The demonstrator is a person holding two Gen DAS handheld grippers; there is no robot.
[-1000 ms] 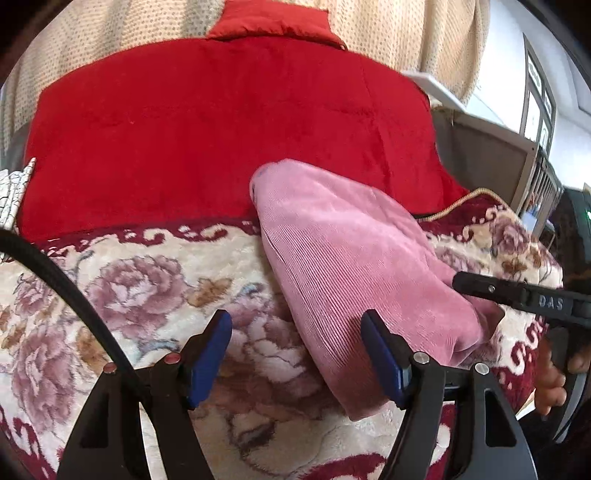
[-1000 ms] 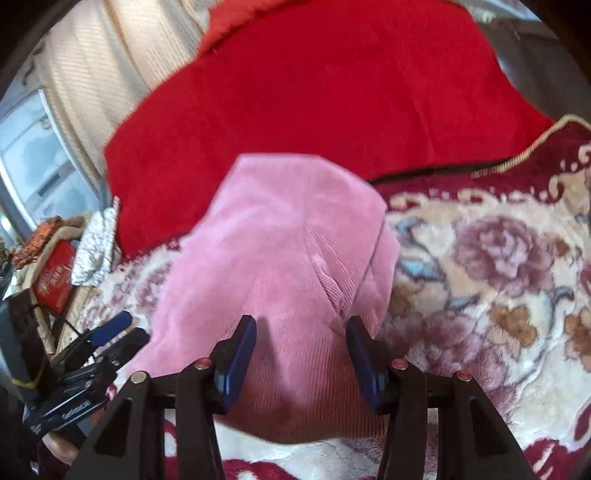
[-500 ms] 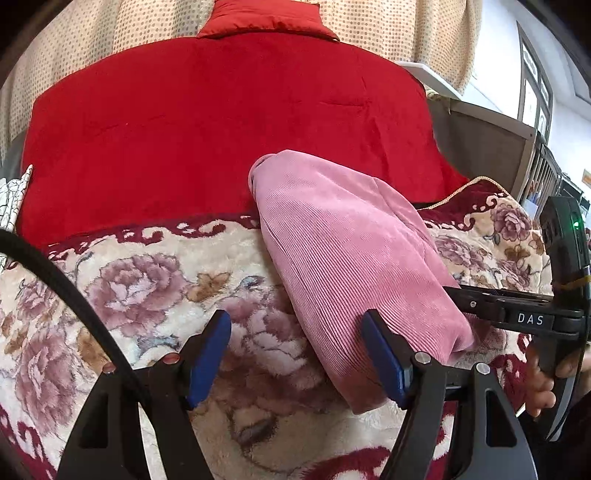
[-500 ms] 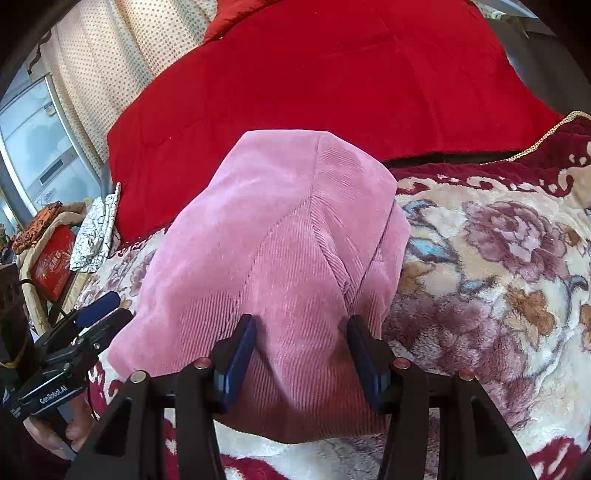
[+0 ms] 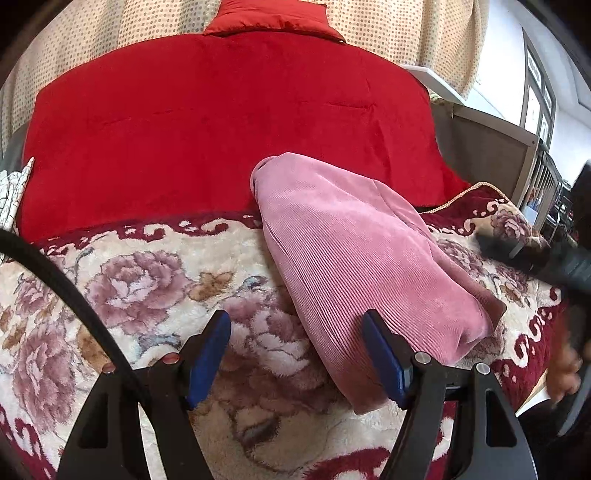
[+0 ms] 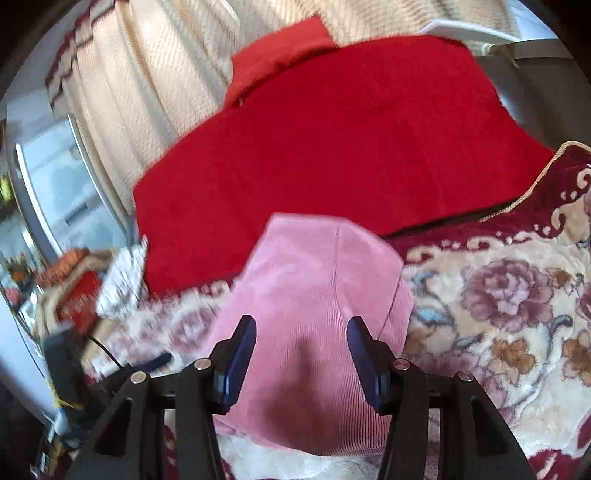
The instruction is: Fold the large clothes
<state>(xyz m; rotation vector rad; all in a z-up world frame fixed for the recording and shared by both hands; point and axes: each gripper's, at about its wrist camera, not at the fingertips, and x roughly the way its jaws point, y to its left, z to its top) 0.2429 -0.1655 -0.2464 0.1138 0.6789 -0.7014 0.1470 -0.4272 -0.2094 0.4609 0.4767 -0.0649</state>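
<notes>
Both claws, left and right, apart and empty: folded pink corduroy garment may slump open on the plush floral blanket if nudged.

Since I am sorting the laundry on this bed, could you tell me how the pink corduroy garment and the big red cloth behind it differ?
The pink corduroy garment is ribbed and pale; the red cloth looks smooth and vivid. The pink garment is folded into a narrow bundle, while the red cloth lies spread wide. The pink garment rests mostly on the floral blanket; the red cloth lies beyond it, near the curtain. Neither is gripped.
</notes>
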